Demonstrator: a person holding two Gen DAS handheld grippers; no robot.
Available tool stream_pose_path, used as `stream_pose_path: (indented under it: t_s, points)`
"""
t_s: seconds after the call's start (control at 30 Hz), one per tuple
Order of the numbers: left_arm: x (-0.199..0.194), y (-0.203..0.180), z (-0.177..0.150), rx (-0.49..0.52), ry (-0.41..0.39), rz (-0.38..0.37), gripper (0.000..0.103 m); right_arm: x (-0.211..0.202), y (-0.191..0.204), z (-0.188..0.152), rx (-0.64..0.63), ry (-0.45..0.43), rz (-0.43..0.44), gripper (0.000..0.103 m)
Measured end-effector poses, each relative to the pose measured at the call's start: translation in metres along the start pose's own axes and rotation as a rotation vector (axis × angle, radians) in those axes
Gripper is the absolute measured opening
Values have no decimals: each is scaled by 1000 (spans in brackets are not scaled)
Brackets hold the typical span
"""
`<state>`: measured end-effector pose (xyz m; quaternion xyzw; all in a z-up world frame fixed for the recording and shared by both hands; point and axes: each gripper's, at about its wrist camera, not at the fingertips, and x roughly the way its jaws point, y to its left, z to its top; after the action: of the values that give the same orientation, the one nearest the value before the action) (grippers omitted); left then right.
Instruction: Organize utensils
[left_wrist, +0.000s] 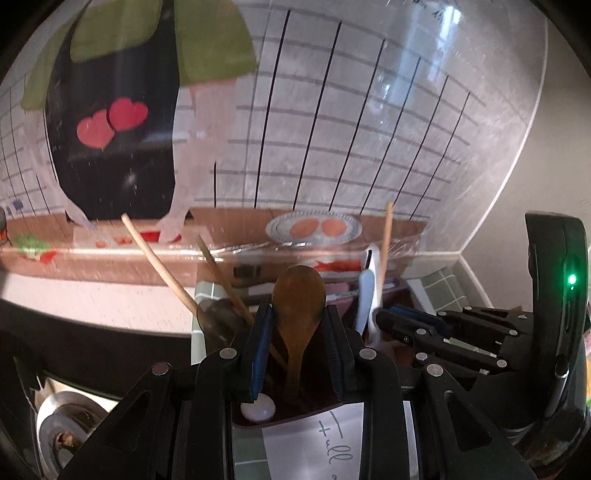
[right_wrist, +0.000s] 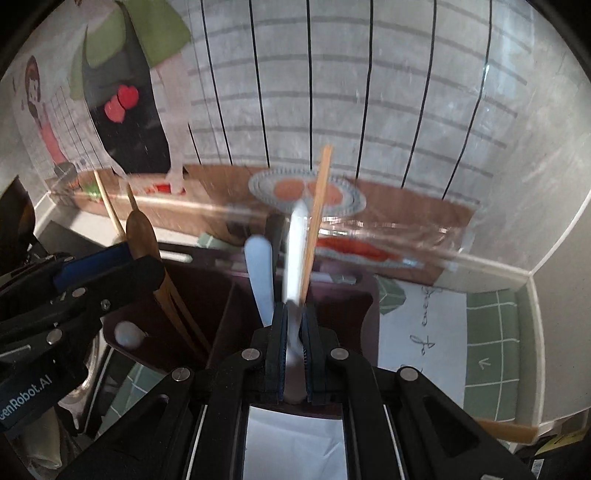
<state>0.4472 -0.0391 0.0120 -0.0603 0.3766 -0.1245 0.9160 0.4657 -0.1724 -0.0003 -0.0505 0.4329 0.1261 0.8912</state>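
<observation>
My left gripper (left_wrist: 298, 332) is clamped on a brown wooden spoon (left_wrist: 298, 306), pads pressing either side of its neck, bowl end pointing up and away from me, handle running down between the jaws. My right gripper (right_wrist: 294, 332) is closed tight on a pale blue utensil (right_wrist: 295, 251), and a thin wooden stick (right_wrist: 316, 221) rises with it from the same grip; motion blur keeps me from telling whether the pads bear on the stick as well. A second pale blue piece (right_wrist: 260, 273) stands just to the left of that grip, leaning left. Both grippers sit over a dark brown utensil holder (right_wrist: 207, 295) divided into compartments: the spoon is over the left one, the blue utensil over the one beside the divider. Loose wooden sticks (left_wrist: 162, 266) lean out of the left compartment toward the wall. A small white round object (left_wrist: 258, 408) lies at the near edge of the holder. Under the holder lies a sheet of white paper (right_wrist: 417, 325) with handwriting, on a green tiled surface (right_wrist: 491, 339). A glossy illustrated wall panel (left_wrist: 332, 129) stands behind.
</observation>
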Motion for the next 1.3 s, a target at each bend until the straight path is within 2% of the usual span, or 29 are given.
stream_pose_path:
  t_s: [0.1,0.27,0.33,0.37,0.4,0.43,0.57,0.63,0.77,0.87,1.0,1.17,1.3]
  points:
    - [7,2,-4,-11,27,9,29,6,0,-2,-5,19,7,5]
    - [13,4,-8,-27,58,23,30,5,0,-3,3,35,13,9]
    - [12,5,-7,-34,65,27,32,0,0,-4,11,33,14,16]
    - [9,5,-7,-38,65,29,34,-4,0,-4,13,29,18,23]
    - [7,5,-7,-40,65,30,43,-11,0,-5,15,22,25,31]
    - [1,4,-7,-42,60,29,51,-20,1,-7,14,6,25,34]
    - [-28,-1,-8,-39,24,40,62,-57,3,-15,16,-56,5,52]
    - [-43,-4,-8,-41,2,41,72,-77,2,-21,23,-89,0,59]
    - [-89,-17,-13,-39,-92,54,92,-119,2,-42,37,-169,-20,72]
    - [-126,-24,-27,-42,-170,79,103,-144,6,-66,40,-213,-35,78]
    - [-163,-29,-64,-60,-234,118,103,-168,13,-104,53,-235,-44,81]
    - [-189,-28,-127,-68,-240,177,103,-187,12,-154,127,-244,-25,84]
    - [-202,-35,-169,-42,-243,216,103,-205,15,-191,144,-282,-69,87]
